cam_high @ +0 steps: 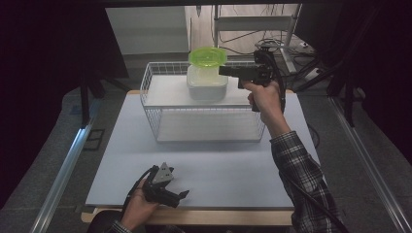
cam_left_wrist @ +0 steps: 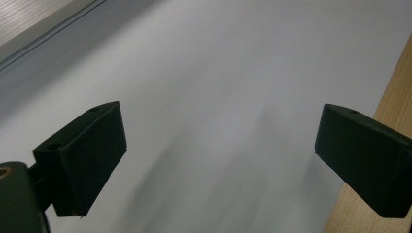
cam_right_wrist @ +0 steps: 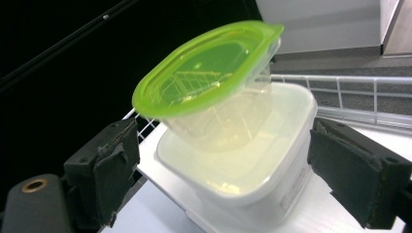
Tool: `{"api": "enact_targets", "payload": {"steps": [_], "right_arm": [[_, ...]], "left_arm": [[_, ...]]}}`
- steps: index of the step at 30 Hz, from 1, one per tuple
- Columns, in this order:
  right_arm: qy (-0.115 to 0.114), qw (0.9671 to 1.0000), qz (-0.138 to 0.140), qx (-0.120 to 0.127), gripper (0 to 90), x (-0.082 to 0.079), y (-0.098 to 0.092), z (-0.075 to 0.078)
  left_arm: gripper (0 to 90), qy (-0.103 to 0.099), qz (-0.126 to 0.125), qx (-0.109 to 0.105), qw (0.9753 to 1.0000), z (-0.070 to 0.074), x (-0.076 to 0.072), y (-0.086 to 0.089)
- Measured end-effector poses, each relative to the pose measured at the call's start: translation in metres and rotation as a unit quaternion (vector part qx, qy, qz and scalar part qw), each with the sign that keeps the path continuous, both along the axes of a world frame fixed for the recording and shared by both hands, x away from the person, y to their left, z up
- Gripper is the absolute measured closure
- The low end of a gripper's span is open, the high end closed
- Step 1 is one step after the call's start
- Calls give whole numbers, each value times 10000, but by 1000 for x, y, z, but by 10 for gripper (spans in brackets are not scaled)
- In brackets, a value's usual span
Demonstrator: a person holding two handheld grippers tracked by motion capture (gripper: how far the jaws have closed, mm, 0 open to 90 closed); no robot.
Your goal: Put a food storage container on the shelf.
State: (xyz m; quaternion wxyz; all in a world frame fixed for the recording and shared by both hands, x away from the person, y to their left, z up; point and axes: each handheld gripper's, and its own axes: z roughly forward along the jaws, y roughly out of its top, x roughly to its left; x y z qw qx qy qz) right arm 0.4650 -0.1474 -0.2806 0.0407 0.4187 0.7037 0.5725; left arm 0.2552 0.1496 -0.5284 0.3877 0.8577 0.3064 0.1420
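Right gripper [cam_right_wrist: 218, 160] fingers wide, straddling white tub [cam_high: 207, 83] atop wire basket [cam_high: 150, 97]; green-lidded cup [cam_high: 207, 57] nested tilted in tub, dead ahead at 12 o'clock (rt hand nearer). Left gripper [cam_high: 180, 195] idle at 6 o'clock on desk [cam_high: 111, 160], fingers wide, holding nothing.

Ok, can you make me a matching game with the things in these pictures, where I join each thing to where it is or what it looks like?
Things:
1. green-lidded tub
2. white container
3. left gripper
4. wire basket

Places or states:
A. turned upside down on the table
B. low over the near edge of the table, open, holding nothing
C. sitting in the open white container
D. on top of the basket, between the right gripper's open jaws

Pairs: 1-C, 2-D, 3-B, 4-A
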Motion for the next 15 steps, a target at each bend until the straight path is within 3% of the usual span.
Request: {"api": "enact_targets", "payload": {"steps": [15], "right_arm": [[-167, 9994, 158, -272, 113, -32, -13, -16]], "left_arm": [[42, 13, 6, 1, 10000, 1, 0, 0]]}}
